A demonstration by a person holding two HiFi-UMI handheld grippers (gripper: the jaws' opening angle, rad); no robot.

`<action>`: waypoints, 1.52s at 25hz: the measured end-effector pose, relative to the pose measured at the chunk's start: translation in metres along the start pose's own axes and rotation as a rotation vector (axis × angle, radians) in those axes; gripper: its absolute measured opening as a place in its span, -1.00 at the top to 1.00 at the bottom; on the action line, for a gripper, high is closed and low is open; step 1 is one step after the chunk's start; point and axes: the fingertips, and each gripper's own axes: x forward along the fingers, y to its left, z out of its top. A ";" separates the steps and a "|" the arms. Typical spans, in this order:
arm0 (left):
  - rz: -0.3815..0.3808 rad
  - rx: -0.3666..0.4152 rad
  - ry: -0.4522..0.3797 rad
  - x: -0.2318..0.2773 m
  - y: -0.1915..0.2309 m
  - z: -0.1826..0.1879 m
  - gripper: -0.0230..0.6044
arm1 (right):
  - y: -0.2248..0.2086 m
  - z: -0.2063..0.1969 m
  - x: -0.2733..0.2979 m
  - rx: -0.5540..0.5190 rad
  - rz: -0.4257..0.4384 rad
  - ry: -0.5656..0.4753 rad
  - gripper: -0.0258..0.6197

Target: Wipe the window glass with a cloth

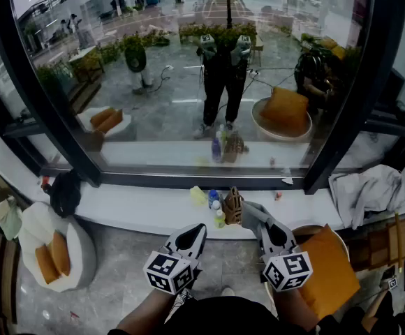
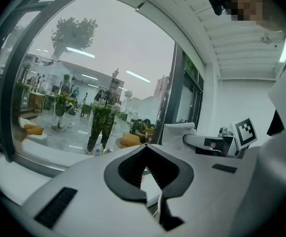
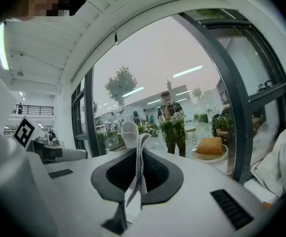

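The window glass [image 1: 188,61] fills the upper head view inside a black frame [image 1: 56,110], with my own reflection in it. A white sill [image 1: 133,204] runs below it. My right gripper [image 1: 246,213] is shut on a pale mesh cloth [image 1: 232,206] and is held over the sill, short of the glass. In the right gripper view the cloth [image 3: 132,132] stands pinched upright between the jaws of that gripper [image 3: 135,154]. My left gripper [image 1: 197,230] hangs lower and to the left, shut with nothing in it; its tips [image 2: 145,147] meet in the left gripper view.
On the sill lie a yellow rag [image 1: 198,195], a blue-capped bottle [image 1: 214,198] and a green bottle [image 1: 219,219]. A black bag [image 1: 66,190] sits at the sill's left, a white garment [image 1: 366,190] at its right. Round seats with orange cushions [image 1: 52,253] [image 1: 328,267] flank me.
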 end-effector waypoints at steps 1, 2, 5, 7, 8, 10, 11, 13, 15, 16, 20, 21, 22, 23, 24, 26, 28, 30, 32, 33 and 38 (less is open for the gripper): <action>0.001 -0.001 0.000 0.001 -0.001 0.000 0.90 | -0.001 0.000 0.000 0.000 0.000 0.000 0.81; 0.001 -0.001 0.000 0.001 -0.001 0.000 0.90 | -0.002 0.000 0.000 -0.001 0.001 0.001 0.81; 0.002 -0.002 0.000 0.003 -0.002 0.000 0.90 | -0.004 0.000 0.000 0.000 0.000 0.002 0.81; 0.002 -0.004 0.000 0.004 -0.002 0.000 0.90 | -0.004 0.000 0.000 0.001 0.002 0.004 0.81; 0.002 -0.005 -0.001 0.004 -0.002 -0.001 0.90 | -0.004 -0.001 0.001 0.003 0.003 0.004 0.81; 0.001 -0.006 -0.001 0.005 -0.002 -0.002 0.90 | -0.005 -0.002 0.001 0.011 0.005 0.005 0.81; 0.000 -0.006 0.000 0.005 -0.003 -0.002 0.90 | -0.006 -0.002 0.001 0.015 0.005 0.004 0.81; -0.001 -0.006 0.000 0.006 -0.004 -0.002 0.90 | -0.008 -0.003 0.000 0.013 0.002 0.006 0.81; 0.000 -0.005 0.001 0.008 -0.005 -0.002 0.90 | -0.010 -0.003 -0.001 0.002 0.000 0.009 0.81; 0.002 -0.004 0.002 0.008 -0.006 -0.002 0.90 | -0.011 -0.004 -0.001 -0.001 0.000 0.011 0.81; 0.014 -0.003 0.001 0.010 -0.010 -0.001 0.90 | -0.014 -0.003 -0.001 0.001 0.009 0.015 0.81; 0.018 -0.003 0.002 0.010 -0.011 -0.002 0.90 | -0.016 -0.003 -0.001 0.001 0.012 0.015 0.81; 0.022 -0.004 0.002 0.011 -0.012 -0.002 0.90 | -0.017 -0.003 -0.001 0.001 0.015 0.015 0.81; 0.026 -0.004 0.003 0.012 -0.012 -0.003 0.90 | -0.019 -0.002 -0.001 0.002 0.019 0.014 0.81; 0.031 -0.004 0.003 0.013 -0.013 -0.003 0.90 | -0.021 -0.001 -0.001 0.002 0.023 0.012 0.81; 0.038 0.000 0.002 0.016 -0.016 -0.003 0.90 | -0.024 0.001 -0.001 0.002 0.032 0.007 0.81; 0.041 0.005 0.001 0.019 -0.020 -0.001 0.90 | -0.028 0.004 -0.001 0.002 0.040 0.002 0.81; 0.040 0.011 0.003 0.023 -0.023 0.000 0.90 | -0.031 0.007 -0.001 0.002 0.041 -0.002 0.81; 0.040 0.015 0.006 0.026 -0.023 0.001 0.90 | -0.034 0.007 0.000 0.004 0.041 -0.004 0.81; 0.040 0.017 0.006 0.028 -0.022 0.001 0.90 | -0.035 0.007 0.001 0.004 0.042 -0.004 0.81; 0.035 0.018 0.005 0.038 -0.012 0.005 0.90 | -0.035 0.008 0.011 -0.004 0.042 -0.003 0.81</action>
